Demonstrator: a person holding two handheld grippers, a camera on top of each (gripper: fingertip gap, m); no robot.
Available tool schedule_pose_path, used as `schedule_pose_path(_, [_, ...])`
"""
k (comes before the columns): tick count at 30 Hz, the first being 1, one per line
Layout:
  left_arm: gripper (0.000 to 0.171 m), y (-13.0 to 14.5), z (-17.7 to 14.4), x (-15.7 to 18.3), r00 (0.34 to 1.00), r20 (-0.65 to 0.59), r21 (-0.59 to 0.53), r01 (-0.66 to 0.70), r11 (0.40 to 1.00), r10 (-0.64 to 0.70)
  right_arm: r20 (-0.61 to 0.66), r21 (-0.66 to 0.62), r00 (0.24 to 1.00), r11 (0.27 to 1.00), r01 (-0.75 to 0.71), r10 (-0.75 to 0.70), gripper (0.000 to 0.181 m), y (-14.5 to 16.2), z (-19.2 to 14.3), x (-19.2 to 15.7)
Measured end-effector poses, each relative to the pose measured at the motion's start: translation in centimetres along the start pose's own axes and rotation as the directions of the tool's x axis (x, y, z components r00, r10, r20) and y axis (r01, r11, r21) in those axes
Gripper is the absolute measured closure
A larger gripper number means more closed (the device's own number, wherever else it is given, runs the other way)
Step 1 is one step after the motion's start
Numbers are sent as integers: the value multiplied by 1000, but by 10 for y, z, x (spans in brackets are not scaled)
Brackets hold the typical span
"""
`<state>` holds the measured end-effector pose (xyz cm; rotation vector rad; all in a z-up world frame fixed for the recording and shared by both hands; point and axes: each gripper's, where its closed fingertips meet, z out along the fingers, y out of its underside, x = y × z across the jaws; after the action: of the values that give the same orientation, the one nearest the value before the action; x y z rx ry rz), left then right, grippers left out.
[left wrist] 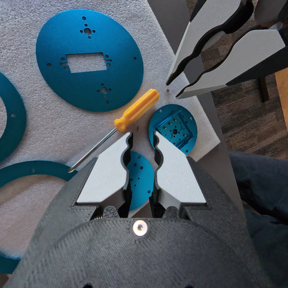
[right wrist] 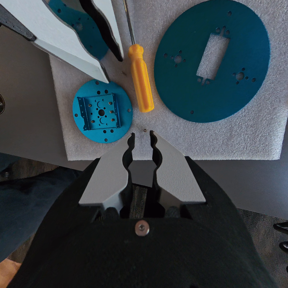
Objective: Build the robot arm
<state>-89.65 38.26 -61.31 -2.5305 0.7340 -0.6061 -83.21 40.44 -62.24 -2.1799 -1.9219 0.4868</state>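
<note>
Both pairs of tongs spread over the foam, nothing pinched that we can see

Our left tongs (left wrist: 142, 132) hang wide apart above a small blue drilled disc (left wrist: 140, 179), which shows in the gap between them, and we can't tell whether either finger touches it. Their tips sit between the orange-handled screwdriver (left wrist: 137, 107) and a blue disc with a square bracket (left wrist: 173, 129), the right tip overlapping that disc's edge. Over to our right tongs (right wrist: 141, 132) – also parted, empty, their tips flanking a tiny dark fastener (right wrist: 145, 130) on the white foam sheet (right wrist: 202, 140), close but apart from it. Further out lie the large blue plate with a rectangular cut-out (left wrist: 88, 60) and two blue rings (left wrist: 12, 116) – all on the foam, which rests on the grey worktop (right wrist: 23, 78).
</note>
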Motion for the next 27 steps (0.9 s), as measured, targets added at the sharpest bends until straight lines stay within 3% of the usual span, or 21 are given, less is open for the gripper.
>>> schedule_pose_path(6, [143, -3, -28, -5, 998, 61, 109, -3, 994, -4, -40, 108, 998, 994, -34, 39, 160, 0, -18, 1])
schedule_pose_path(10, [144, -29, -97, -4, 991, 132, 301, -5, 954, -37, -191, 305, 974, 951, -56, 119, 162, -24, -68, 9])
schedule_pose_path(14, [125, -90, -194, 34, 989, 123, 482, -131, 867, 81, -346, 515, 909, 857, -24, 234, 162, -78, -175, 13])
schedule_pose_path(18, [104, -187, -260, 95, 955, 78, 583, -277, 764, 287, -543, 648, 744, 758, 76, 389, 162, -110, -314, 16])
schedule_pose_path(21, [99, -266, -298, 148, 899, 100, 677, -376, 632, 427, -648, 667, 587, 734, 128, 486, 158, -104, -412, 2])
schedule_pose_path(23, [98, -308, -321, 192, 861, 115, 734, -410, 542, 495, -642, 725, 494, 675, 139, 587, 157, -87, -473, -21])
schedule_pose_path(27, [86, -352, -348, 290, 815, 73, 805, -389, 449, 575, -547, 836, 323, 523, 166, 773, 156, -32, -572, -83])
